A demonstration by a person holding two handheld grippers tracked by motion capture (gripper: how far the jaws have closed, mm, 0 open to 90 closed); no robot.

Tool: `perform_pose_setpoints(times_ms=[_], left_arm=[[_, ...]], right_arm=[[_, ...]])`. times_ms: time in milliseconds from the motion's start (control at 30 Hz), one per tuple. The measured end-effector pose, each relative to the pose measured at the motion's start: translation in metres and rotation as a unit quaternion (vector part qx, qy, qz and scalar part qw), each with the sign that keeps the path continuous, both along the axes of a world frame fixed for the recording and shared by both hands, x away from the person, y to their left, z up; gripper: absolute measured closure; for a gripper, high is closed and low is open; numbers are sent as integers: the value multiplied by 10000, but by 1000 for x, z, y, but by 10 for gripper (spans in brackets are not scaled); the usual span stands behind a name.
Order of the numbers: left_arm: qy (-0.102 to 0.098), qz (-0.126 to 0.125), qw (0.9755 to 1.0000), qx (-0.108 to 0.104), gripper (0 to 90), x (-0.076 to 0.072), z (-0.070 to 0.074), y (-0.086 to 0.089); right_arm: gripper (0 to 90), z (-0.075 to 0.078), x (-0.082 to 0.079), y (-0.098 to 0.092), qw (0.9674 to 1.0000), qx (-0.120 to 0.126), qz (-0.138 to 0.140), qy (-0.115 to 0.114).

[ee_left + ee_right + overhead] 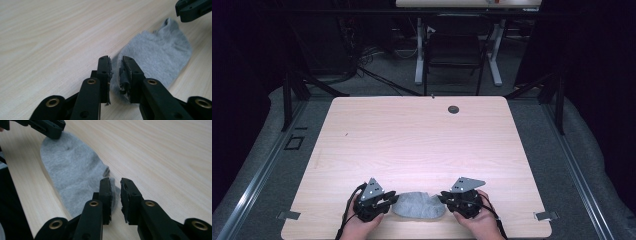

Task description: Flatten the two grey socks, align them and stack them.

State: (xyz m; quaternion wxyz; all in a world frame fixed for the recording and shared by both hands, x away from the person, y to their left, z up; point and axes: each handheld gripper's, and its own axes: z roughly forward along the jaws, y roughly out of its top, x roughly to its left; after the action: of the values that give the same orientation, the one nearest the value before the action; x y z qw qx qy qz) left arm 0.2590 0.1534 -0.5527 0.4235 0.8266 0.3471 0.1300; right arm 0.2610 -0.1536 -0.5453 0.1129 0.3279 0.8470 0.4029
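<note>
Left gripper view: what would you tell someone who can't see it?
A grey sock lies flat on a pale wooden table, its near edge between the slightly open left gripper jaws. The right gripper sits at the sock's far end.

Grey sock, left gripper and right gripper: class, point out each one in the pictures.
grey sock [419, 206], high view, middle of the fabric.
left gripper [116, 65], left gripper view, gap between its jaw tips.
right gripper [115, 185], right gripper view, gap between its jaw tips.

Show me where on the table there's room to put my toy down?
Almost the whole table is bare wood: everything between the grey sock at the near edge and the small dark disc near the far edge. The left and right sides are bare too. It is crowded only at the near edge, where the left gripper and right gripper flank the sock.
</note>
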Motion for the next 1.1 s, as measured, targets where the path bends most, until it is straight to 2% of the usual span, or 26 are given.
perform_pose_setpoints(times_ms=[33, 100, 133, 300, 400, 467, 567, 700, 933, 1100], left_arm=[[-19, 22, 10000, -56, 755, -1, 2, 0], [-144, 26, 9999, -5, 729, -4, 4, -2], [-192, -9, 9998, 58, 724, -4, 4, -3], [-283, -18, 9996, 66, 717, -7, 8, -6], [-110, -141, 9998, -36, 780, -6, 8, -5], [-61, -207, 9998, 23, 814, -7, 5, -7], [31, -259, 9995, 175, 832, -6, -1, -9], [206, -267, 9992, 210, 847, -4, -10, -10], [272, -305, 9985, 363, 857, -3, -18, -11], [303, -300, 9984, 381, 867, -2, -20, -12]], right_arm=[[790, 2, -2, 1, 10000, 67, 5, -48], [793, 5, -5, 4, 9998, 105, 72, -121], [794, 5, -6, 6, 9998, 78, 118, -145], [805, 1, -8, 17, 9996, -67, 266, -119], [806, -3, -7, 19, 9993, -155, 323, -64], [805, -5, -7, 20, 9991, -245, 354, -20], [799, -9, -7, 21, 9991, -241, 349, 49], [795, -15, -5, 21, 9990, -294, 330, 118], [802, -21, -4, 21, 9981, -423, 375, 237], [818, -24, -4, 22, 9978, -476, 369, 282]])
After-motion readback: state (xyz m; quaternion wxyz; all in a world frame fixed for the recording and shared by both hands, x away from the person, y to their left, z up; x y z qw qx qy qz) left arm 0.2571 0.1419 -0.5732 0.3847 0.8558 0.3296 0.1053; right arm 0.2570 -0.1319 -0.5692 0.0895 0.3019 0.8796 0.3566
